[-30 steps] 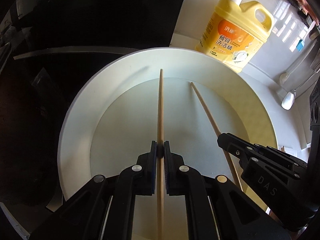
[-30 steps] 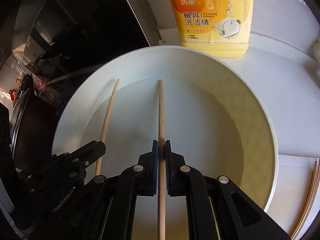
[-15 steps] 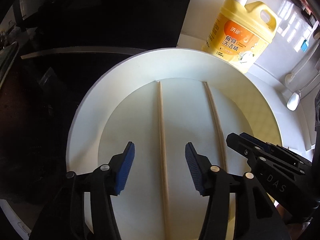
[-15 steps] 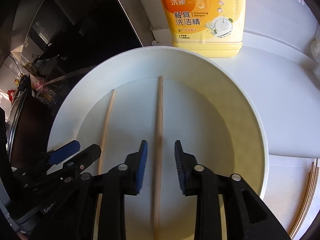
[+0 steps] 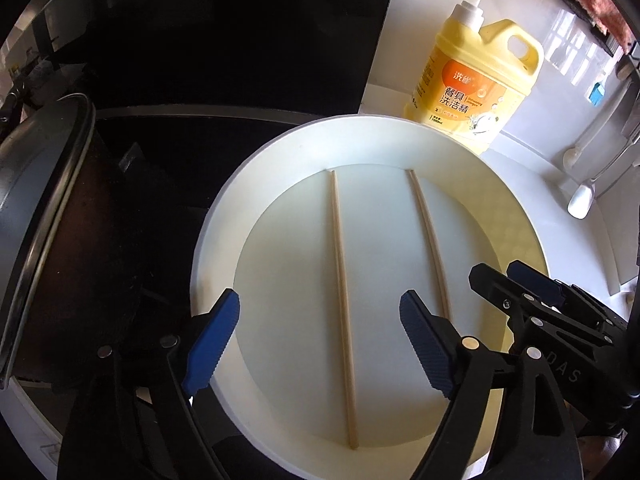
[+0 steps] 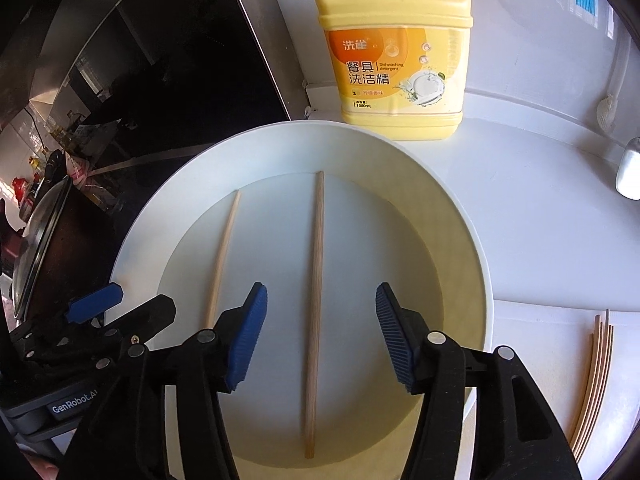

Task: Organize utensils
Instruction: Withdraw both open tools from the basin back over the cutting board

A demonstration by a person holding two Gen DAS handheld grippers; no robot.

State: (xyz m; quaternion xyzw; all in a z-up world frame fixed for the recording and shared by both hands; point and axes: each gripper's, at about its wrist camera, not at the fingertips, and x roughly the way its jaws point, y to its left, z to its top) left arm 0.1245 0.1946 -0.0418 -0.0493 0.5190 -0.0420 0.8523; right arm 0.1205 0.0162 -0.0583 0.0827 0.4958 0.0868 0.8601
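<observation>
On the white plate [image 5: 224,216], the left chopstick [image 5: 342,304] lies between the left hand-held gripper's [image 5: 320,344] just-opened jaws; the right chopstick [image 6: 314,312] likewise under the right hand-held gripper [image 6: 318,332]. Neither is gripped. Light, stiff and slippery, they are best pinched mid-shaft.

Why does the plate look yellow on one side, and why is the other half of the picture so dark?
Left wrist view: the plate glows yellow on its right slope, seemingly tinted by light off or through the soap bottle; the stove side is black, underexposed against the sunlit counter. Right wrist view: same yellow tint on the plate's right slope, and the fisheye lens bends the chopsticks on the counter into curves near the edge.
</observation>
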